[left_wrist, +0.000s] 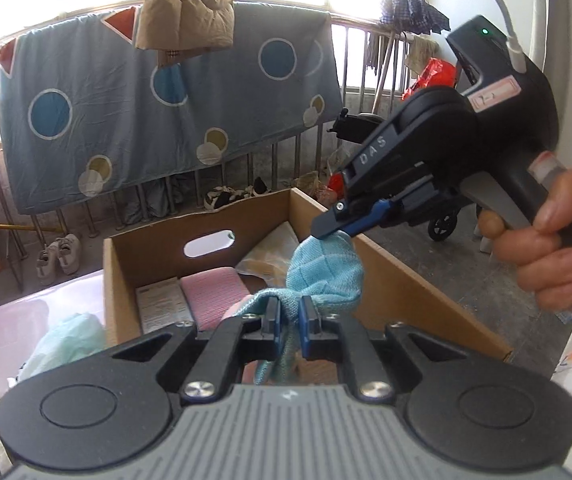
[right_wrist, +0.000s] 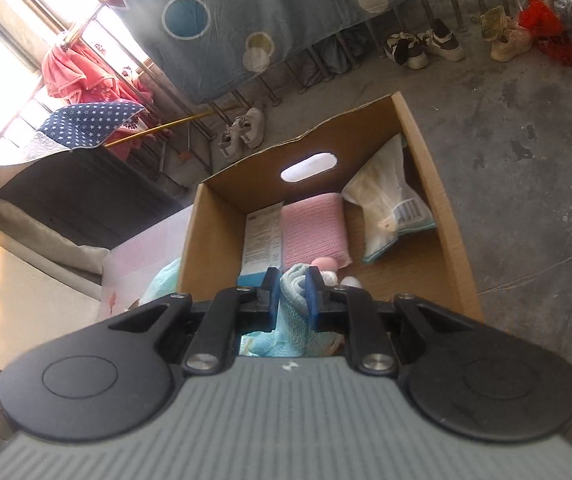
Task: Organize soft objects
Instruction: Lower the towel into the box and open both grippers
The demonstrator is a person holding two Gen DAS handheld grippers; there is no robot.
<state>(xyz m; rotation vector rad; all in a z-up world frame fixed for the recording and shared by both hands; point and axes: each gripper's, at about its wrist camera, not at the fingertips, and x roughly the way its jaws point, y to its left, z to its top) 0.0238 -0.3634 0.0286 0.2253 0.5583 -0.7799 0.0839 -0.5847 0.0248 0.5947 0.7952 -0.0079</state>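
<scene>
A: Both grippers have the same light blue cloth (left_wrist: 323,270). The left gripper (left_wrist: 289,320) has its jaws pinched narrow on one bunched end, and the right gripper (left_wrist: 335,232) has its jaws clamped on the other end, up and to the right of the left jaws.

B: And where is the cloth against the box?

A: It hangs between the two sets of jaws, over the near end of the open cardboard box (left_wrist: 397,264). From the right wrist view the right gripper (right_wrist: 293,292) shows the same cloth (right_wrist: 293,280) squeezed between its blue pads, with the box (right_wrist: 214,224) straight ahead and below.

B: What is already inside?

A: Beyond the jaws, a folded pink towel (right_wrist: 313,228) lies flat on the bottom, a printed leaflet (right_wrist: 262,236) is just left of it, and a clear packet (right_wrist: 385,208) leans on the right wall.

B: What could go wrong?

A: I judge three things. The cloth is bunched, not folded, so letting go now would drop a crumpled heap on the pink towel. If one set of jaws lets go first, the free end could swing and drape over the near rim. And the loose tail below the left jaws could snag that rim while being lowered.
</scene>
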